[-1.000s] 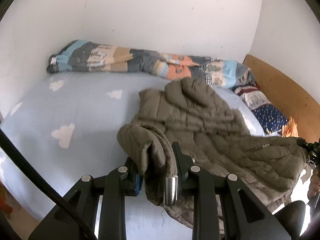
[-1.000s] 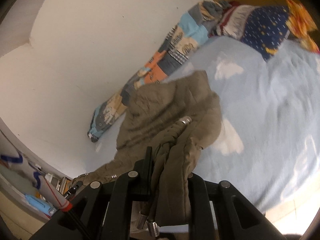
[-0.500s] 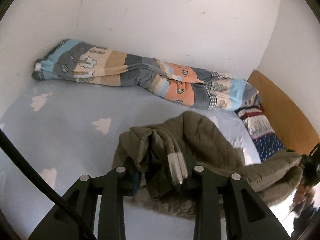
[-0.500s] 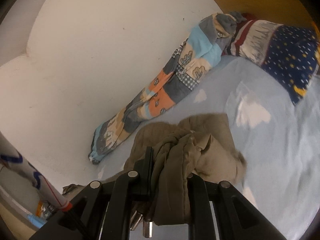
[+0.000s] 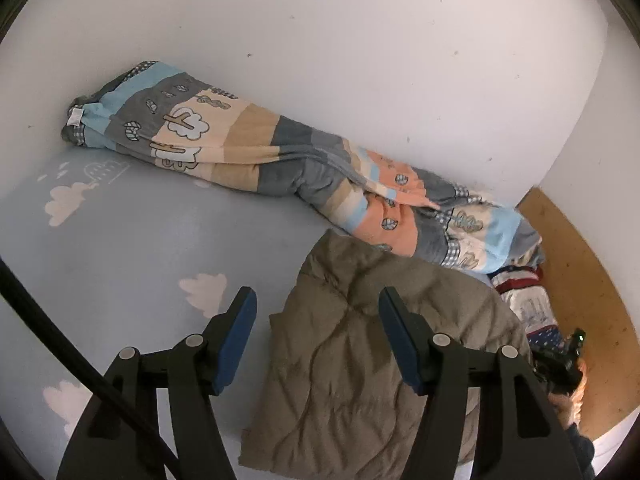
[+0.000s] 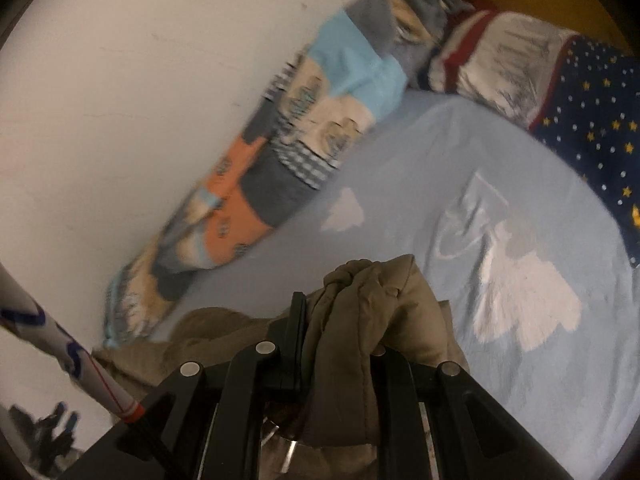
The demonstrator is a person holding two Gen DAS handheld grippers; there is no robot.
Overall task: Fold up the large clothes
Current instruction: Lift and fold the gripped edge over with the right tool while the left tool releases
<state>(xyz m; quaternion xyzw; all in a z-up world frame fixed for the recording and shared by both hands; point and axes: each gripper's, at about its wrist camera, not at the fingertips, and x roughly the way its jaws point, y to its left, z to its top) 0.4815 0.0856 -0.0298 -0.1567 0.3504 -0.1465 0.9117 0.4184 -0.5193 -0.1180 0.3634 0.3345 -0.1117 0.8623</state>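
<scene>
Bed (image 5: pixel 120 248) with cloud-print sheet against white wall | left gripper (image 5: pixel 316 328) jaws opening, nothing pinched, above folded olive puffer jacket (image 5: pixel 360 360) lying on the sheet | right gripper (image 6: pixel 340 344) clamped narrow on a bunch of jacket fabric | beyond: rolled patchwork quilt (image 5: pixel 280 160) along wall, star-print pillow (image 6: pixel 592 120)

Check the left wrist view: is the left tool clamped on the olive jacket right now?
No: the left tool has its jaws apart and opening, its blue pads clear of the olive jacket, which lies flat on the bed beneath them.
</scene>
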